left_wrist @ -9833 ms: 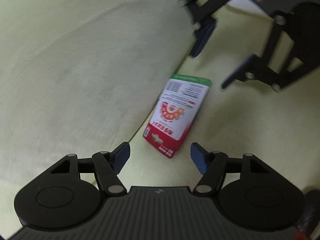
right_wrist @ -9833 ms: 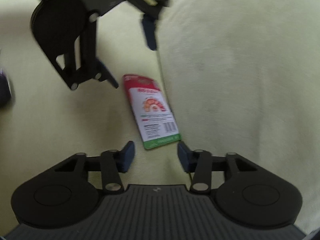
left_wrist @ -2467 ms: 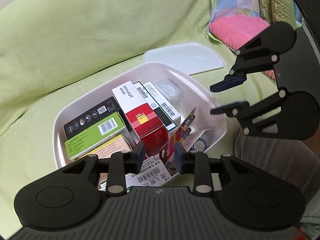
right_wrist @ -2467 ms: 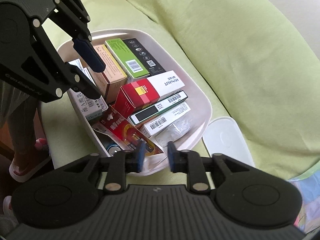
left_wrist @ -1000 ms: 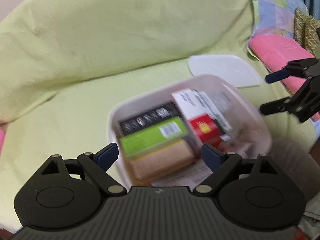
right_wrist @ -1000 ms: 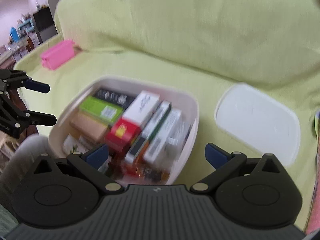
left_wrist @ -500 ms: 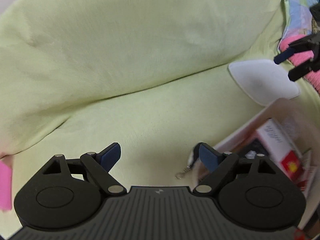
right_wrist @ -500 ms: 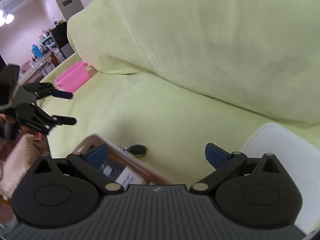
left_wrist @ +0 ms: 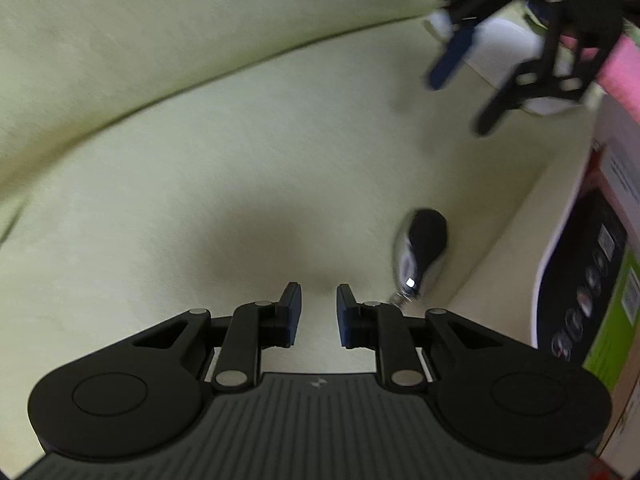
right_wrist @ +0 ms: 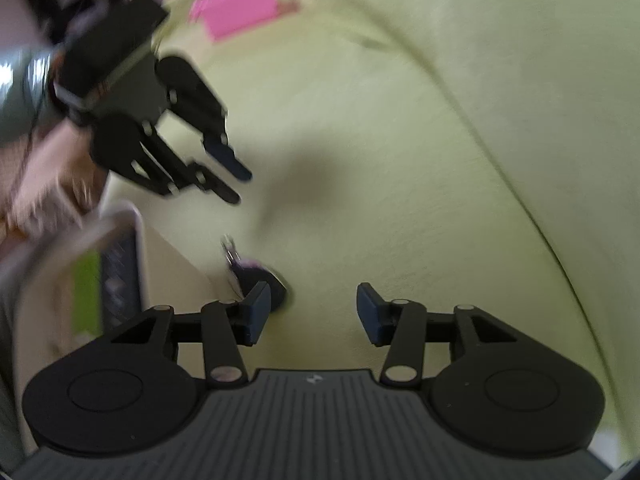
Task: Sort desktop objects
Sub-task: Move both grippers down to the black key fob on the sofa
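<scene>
The left gripper point(left_wrist: 318, 312) hovered nearly closed and empty, a key fob point(left_wrist: 420, 252) just right of it; the right gripper point(right_wrist: 314, 312) gaped open beside it.

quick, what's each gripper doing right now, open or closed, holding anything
Left gripper: fingers nearly together with a narrow gap, holding nothing.
Right gripper: open and empty, the black key fob beside its left finger.

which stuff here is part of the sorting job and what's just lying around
Part of the job:
- key fob on the cushion beside the bin
- white bin with boxes in it
- left gripper and right gripper, both holding nothing

Just lying about:
- pink item
- white lid
- green sofa cover
</scene>
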Tool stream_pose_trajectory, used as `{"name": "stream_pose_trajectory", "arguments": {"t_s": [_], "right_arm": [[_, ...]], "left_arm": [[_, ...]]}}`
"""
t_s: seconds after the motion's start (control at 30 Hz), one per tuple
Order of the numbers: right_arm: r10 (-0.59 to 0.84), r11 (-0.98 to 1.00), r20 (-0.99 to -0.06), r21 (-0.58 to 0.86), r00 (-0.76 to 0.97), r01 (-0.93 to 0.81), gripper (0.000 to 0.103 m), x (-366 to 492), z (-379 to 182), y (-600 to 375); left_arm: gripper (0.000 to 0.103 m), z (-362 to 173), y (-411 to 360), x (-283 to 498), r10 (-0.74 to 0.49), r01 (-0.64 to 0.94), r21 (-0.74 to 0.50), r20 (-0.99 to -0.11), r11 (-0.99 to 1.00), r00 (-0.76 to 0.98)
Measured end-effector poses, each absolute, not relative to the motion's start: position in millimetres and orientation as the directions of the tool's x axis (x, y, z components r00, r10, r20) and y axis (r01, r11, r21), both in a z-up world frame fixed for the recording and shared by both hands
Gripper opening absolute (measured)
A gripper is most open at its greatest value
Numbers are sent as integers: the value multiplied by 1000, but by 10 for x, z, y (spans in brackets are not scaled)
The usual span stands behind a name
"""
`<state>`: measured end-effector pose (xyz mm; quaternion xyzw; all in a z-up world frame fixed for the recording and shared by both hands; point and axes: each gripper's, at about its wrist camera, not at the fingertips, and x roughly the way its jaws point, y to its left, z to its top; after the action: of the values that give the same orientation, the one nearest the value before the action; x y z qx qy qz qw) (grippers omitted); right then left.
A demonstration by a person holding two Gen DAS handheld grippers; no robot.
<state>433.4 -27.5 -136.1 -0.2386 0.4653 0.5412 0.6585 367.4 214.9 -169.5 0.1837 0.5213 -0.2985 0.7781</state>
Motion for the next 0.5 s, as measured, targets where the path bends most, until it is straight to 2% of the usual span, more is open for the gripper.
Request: {"name": "stream_pose_trajectory", "arguments": {"t_s": [0.27,0.5], "right_arm": [[399,-8,-897,203,-190,-979,43,4257,-1721,122],[364,-164,-895,209,-256,-964,43,4133,-1838,426]], "left_arm": [[23,-1913,2188,3523,-357,778,-85,-915,623,186],[23,-2002,2183,3478,-408,848,-91,-900,522,155]]}}
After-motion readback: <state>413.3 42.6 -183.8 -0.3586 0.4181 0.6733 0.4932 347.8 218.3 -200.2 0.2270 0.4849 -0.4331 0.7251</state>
